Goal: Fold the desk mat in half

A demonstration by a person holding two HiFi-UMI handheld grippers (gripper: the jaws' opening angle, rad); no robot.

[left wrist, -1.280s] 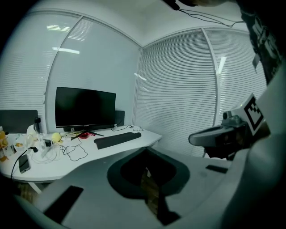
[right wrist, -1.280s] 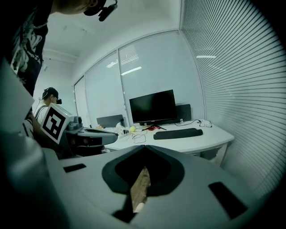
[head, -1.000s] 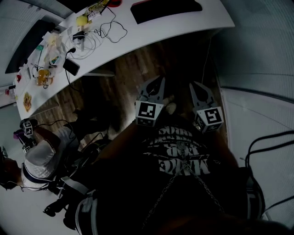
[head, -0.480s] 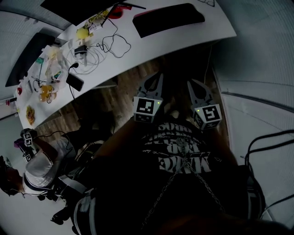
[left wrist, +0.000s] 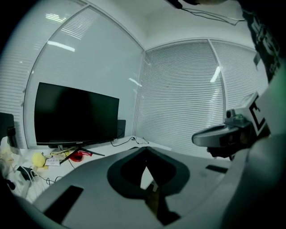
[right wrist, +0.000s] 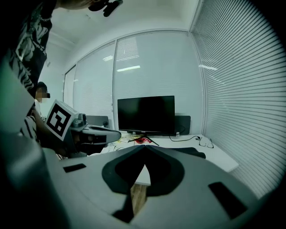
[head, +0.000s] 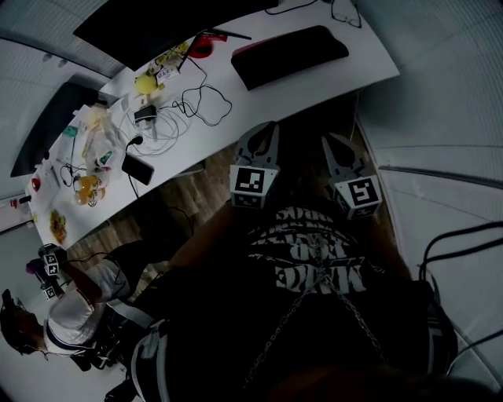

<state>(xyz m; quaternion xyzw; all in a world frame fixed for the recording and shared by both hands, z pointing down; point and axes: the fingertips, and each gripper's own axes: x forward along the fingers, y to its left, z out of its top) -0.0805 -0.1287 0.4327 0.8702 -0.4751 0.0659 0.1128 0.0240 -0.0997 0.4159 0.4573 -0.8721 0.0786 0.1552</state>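
Note:
The desk mat (head: 291, 53) is a dark rectangle lying flat on the right end of the white desk (head: 346, 74); it also shows as a dark strip (right wrist: 192, 153) in the right gripper view. My left gripper (head: 269, 129) and right gripper (head: 330, 144) are held side by side in front of my chest, short of the desk edge and apart from the mat. Both are shut with nothing between the jaws, whose tips meet in the left gripper view (left wrist: 145, 151) and in the right gripper view (right wrist: 144, 148).
A black monitor (head: 157, 23) stands at the back of the desk. Cables (head: 196, 98), a phone (head: 137, 167), a red item (head: 206, 45) and several small things clutter the desk's left part. Another person (head: 67, 314) sits at lower left. Blinds line the right wall.
The desk and mat have slid lower and closer in the head view, and more of the monitor shows. Both grippers stay shut in front of my chest.

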